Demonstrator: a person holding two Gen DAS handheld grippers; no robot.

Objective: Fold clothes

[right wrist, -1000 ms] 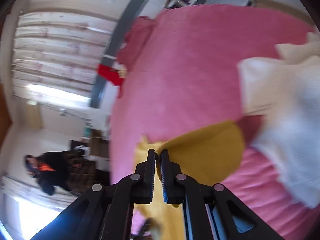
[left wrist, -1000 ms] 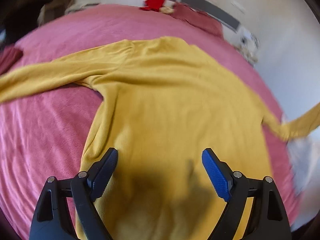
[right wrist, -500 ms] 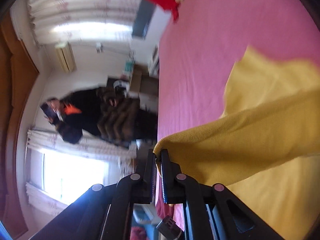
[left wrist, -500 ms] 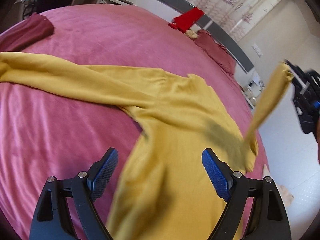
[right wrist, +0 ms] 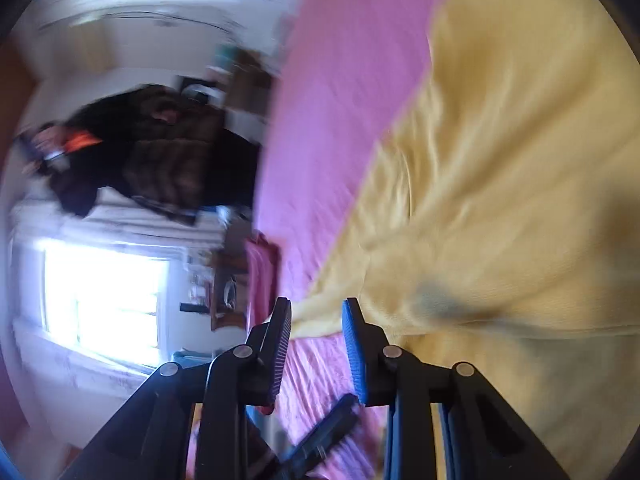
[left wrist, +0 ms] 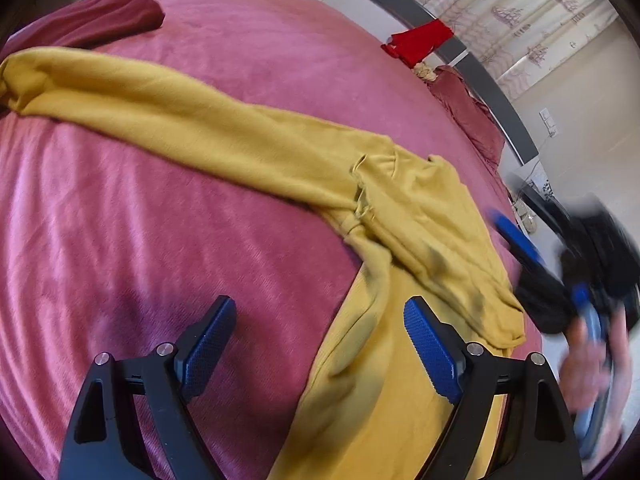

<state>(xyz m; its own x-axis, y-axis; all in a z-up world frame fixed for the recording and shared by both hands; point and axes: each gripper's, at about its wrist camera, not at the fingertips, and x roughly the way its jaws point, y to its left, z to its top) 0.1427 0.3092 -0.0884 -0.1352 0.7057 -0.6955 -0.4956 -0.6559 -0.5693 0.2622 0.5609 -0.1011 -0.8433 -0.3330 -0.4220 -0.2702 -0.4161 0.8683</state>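
Pink bed (left wrist: 120, 240) carries a yellow sweater (left wrist: 420, 232), one sleeve stretching toward 10 o'clock. Left claw (left wrist: 318, 344) hovers wide open, empty, over its edge. Right claw (right wrist: 316, 340), at 3 o'clock and motion-blurred, is parted, gripping nothing.

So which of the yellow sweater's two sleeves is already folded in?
The sleeve by the right gripper: this folded sleeve lies doubled over the sweater body. The other sleeve stretches flat across the pink bedspread.
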